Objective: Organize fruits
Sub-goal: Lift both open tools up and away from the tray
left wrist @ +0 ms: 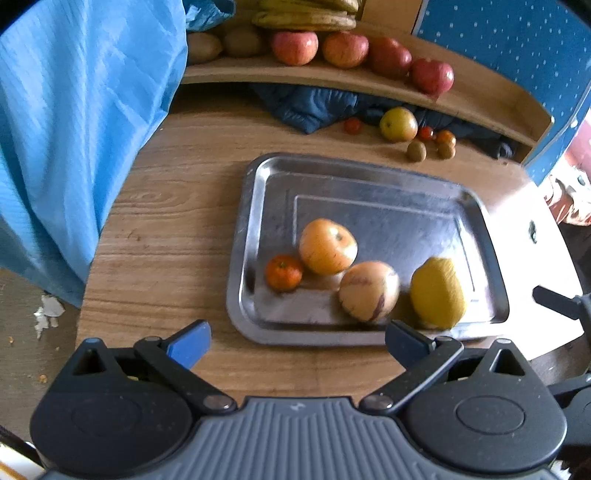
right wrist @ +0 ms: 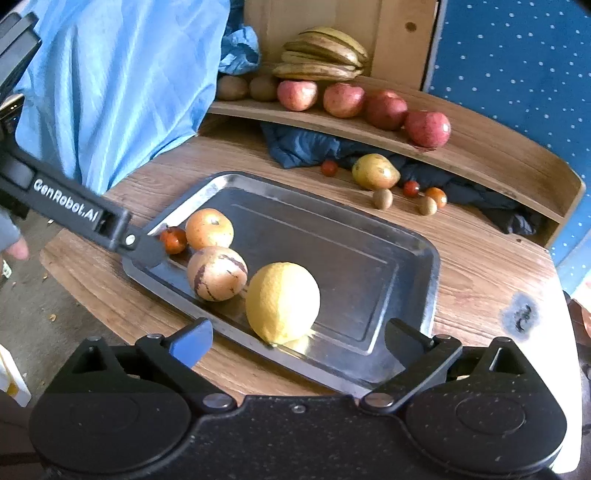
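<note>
We see four fruits on the metal tray (left wrist: 258, 177), all near its front edge: a small tangerine (left wrist: 283, 272) touching a pale orange apple (left wrist: 327, 246), a tan round fruit with dark streaks (left wrist: 369, 291) just beside that, and a yellow lemon (left wrist: 437, 293) on its own. On the shelf (left wrist: 369, 83) behind sit four red apples (left wrist: 345, 49) in a row, two kiwis (left wrist: 242, 41), and bananas (left wrist: 306, 20).

right tongs (right wrist: 299, 341) spread wide, empty; lemon (right wrist: 282, 302) on tray (right wrist: 369, 236).
</note>
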A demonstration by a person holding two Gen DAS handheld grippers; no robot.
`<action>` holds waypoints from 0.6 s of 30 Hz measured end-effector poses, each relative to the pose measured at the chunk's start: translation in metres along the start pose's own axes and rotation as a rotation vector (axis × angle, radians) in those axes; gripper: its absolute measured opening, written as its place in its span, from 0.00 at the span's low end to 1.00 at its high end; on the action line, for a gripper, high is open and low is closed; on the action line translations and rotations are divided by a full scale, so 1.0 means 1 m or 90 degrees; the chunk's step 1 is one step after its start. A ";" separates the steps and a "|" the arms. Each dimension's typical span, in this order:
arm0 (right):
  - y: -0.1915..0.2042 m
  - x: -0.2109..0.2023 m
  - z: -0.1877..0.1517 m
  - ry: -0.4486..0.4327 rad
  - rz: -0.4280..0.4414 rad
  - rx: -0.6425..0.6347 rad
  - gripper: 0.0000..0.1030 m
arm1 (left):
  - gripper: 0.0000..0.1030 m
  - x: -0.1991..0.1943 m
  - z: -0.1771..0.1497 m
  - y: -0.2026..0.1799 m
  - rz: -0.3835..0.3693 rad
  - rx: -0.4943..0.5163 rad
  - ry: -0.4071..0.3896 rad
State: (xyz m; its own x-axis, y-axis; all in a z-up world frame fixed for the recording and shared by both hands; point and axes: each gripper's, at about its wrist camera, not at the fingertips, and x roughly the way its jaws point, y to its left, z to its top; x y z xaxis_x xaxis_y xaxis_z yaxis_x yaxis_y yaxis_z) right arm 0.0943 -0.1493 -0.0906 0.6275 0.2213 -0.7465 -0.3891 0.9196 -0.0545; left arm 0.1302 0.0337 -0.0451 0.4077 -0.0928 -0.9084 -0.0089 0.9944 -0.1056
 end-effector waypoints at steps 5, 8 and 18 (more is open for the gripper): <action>-0.006 -0.005 -0.007 0.004 -0.014 0.018 0.99 | 0.99 0.001 -0.003 -0.005 0.011 0.017 0.017; -0.011 -0.006 -0.009 0.009 -0.024 0.031 0.99 | 0.99 0.004 -0.002 -0.009 0.021 0.032 0.033; -0.032 -0.016 -0.013 0.016 -0.039 0.104 0.99 | 0.99 0.007 0.002 -0.028 0.037 0.080 0.062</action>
State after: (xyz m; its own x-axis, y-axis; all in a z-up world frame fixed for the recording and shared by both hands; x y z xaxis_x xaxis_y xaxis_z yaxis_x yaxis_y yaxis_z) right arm 0.0876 -0.1864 -0.0853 0.6288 0.1563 -0.7617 -0.2341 0.9722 0.0063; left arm 0.1350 0.0048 -0.0478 0.3201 -0.0332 -0.9468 0.0868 0.9962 -0.0056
